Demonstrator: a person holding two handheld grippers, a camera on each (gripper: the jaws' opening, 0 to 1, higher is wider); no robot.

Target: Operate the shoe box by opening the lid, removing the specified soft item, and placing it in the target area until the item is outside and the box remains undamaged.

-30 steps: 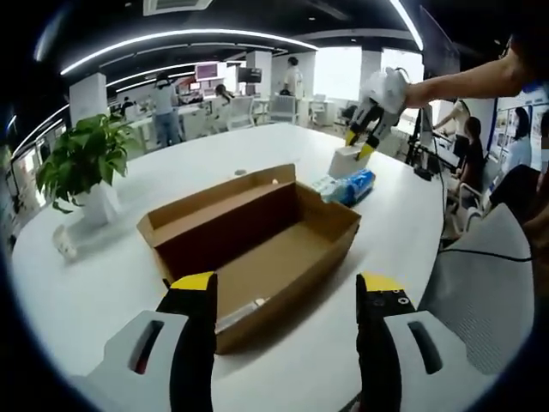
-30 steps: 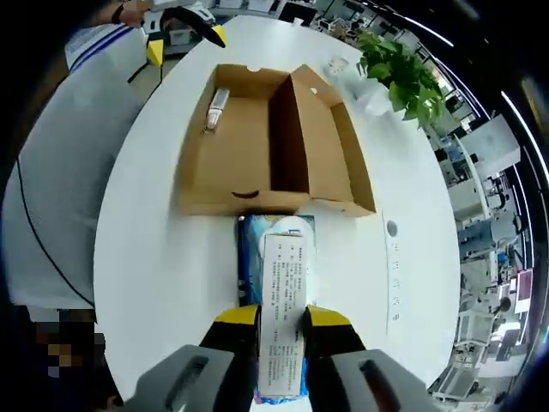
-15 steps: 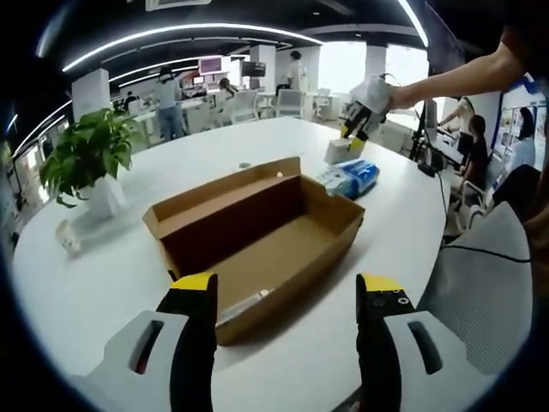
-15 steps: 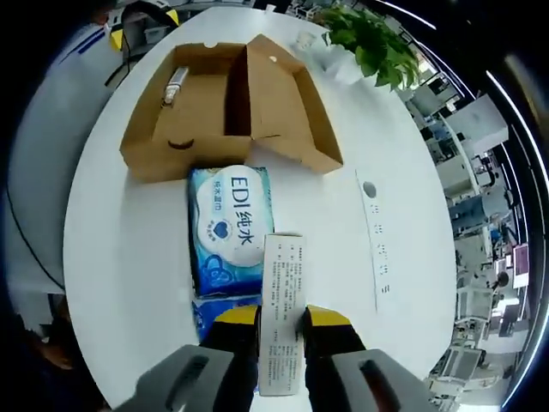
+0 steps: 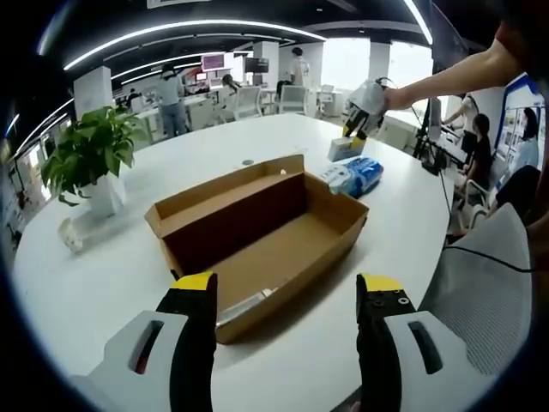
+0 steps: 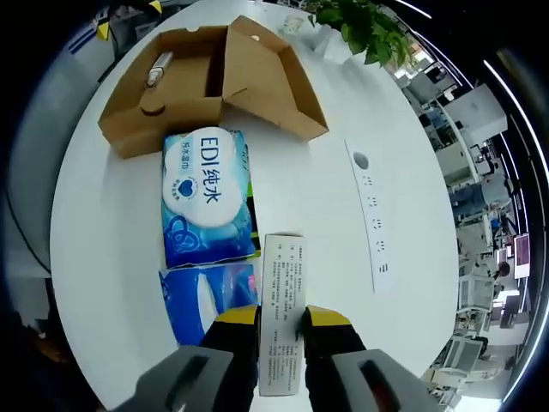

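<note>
A: What had changed from a second before?

B: The right gripper (image 6: 280, 319) had drawn back from the shoe box (image 6: 206, 81), its fingers clamped on a small white carton (image 6: 282, 322); two blue wipe packs (image 6: 206, 206) now lay uncovered on the bench (image 6: 111, 257).

A: And the left gripper (image 5: 283, 287)?

B: It hung wide apart and empty before the opened box.

A: How would the packs handle?

B: Probably light, squashy and slick; best pinched across the width, gently.

A: Anything else around?

B: A slim tube (image 6: 159, 67) remained in the box, a potted plant (image 5: 86, 159) stood well apart, and printed strips (image 6: 373, 227) lay beside the packs. Nothing blocked the way.
</note>
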